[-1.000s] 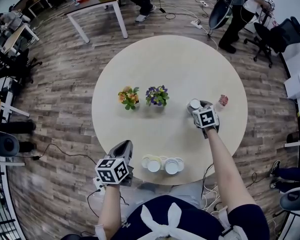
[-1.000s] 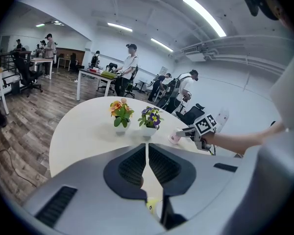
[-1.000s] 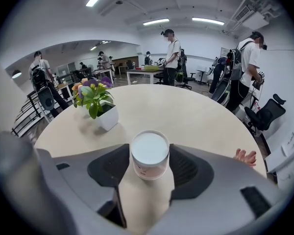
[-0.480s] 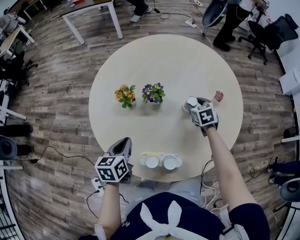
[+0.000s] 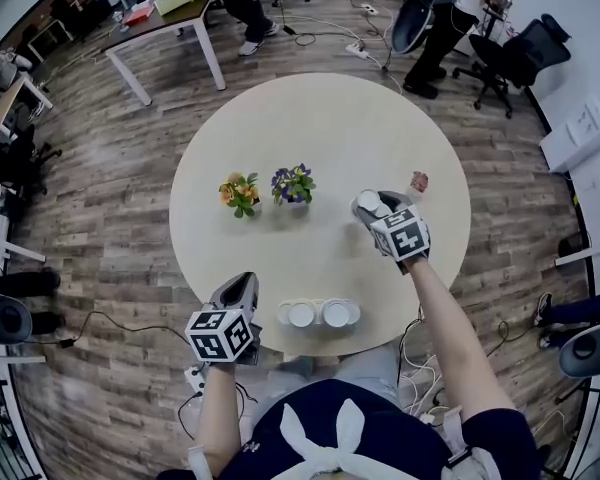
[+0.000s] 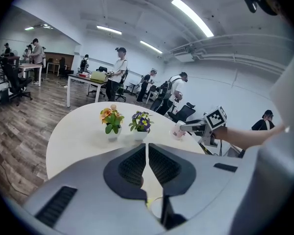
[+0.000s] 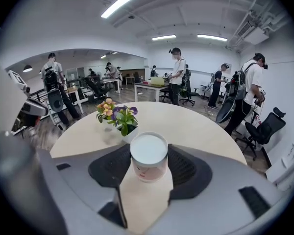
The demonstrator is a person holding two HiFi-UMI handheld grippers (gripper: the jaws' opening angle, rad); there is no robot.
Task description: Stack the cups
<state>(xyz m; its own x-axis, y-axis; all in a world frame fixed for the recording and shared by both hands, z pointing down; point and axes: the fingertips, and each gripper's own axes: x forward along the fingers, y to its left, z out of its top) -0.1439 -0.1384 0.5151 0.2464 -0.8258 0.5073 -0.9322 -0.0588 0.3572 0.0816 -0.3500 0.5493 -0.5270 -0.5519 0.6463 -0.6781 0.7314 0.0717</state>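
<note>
Right arm's stretched out over the desk (image 5: 320,128), with the right gripper (image 5: 368,206) tilted fwd and down. Its jaws just closed in and are clamped on a white-topped cup (image 7: 149,158) (upright, pinkish print on the side). Left elbow's bent and the left gripper (image 5: 243,286) hangs at the desk's near edge, jaws pressed together w/ nothing in them. The other cups (image 5: 320,315) sit in a row near it, along that edge.

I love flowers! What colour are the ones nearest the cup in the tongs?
The flowers are purple, clearest in the right gripper view.
</note>
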